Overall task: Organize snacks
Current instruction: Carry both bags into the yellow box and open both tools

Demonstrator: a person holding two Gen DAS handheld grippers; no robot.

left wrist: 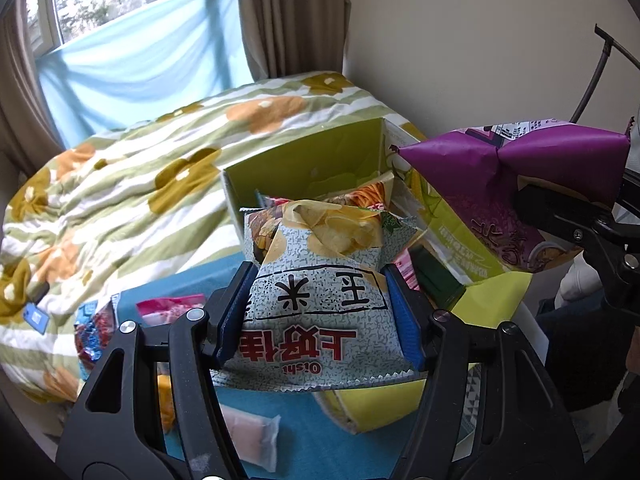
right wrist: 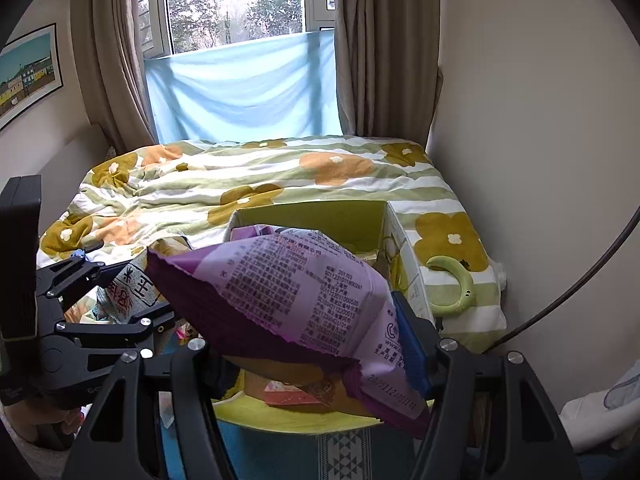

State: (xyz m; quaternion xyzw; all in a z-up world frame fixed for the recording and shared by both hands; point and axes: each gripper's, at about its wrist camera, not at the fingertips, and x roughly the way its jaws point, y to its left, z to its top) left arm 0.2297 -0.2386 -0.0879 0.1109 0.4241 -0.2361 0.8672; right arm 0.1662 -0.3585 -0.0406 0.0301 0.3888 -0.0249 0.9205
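My left gripper (left wrist: pixel 320 280) is shut on a grey speckled chip bag (left wrist: pixel 320 308) with red characters, held just in front of an open green cardboard box (left wrist: pixel 296 164) that holds several snack bags. My right gripper (right wrist: pixel 304 320) is shut on a purple snack bag (right wrist: pixel 288 284), held above the box's near right side; that bag also shows in the left wrist view (left wrist: pixel 520 160). In the right wrist view the left gripper (right wrist: pixel 120 288) with its grey bag (right wrist: pixel 132 292) is at the left, and the box (right wrist: pixel 320 216) lies behind the purple bag.
The box stands on a blue cloth (left wrist: pixel 304 420) at the foot of a bed with a flowered quilt (left wrist: pixel 120 184). Loose snacks lie on the cloth: a pink packet (left wrist: pixel 172 308), a red-blue packet (left wrist: pixel 94 332), a pale packet (left wrist: pixel 252 436). A green ring (right wrist: pixel 456 284) lies on the quilt by the wall.
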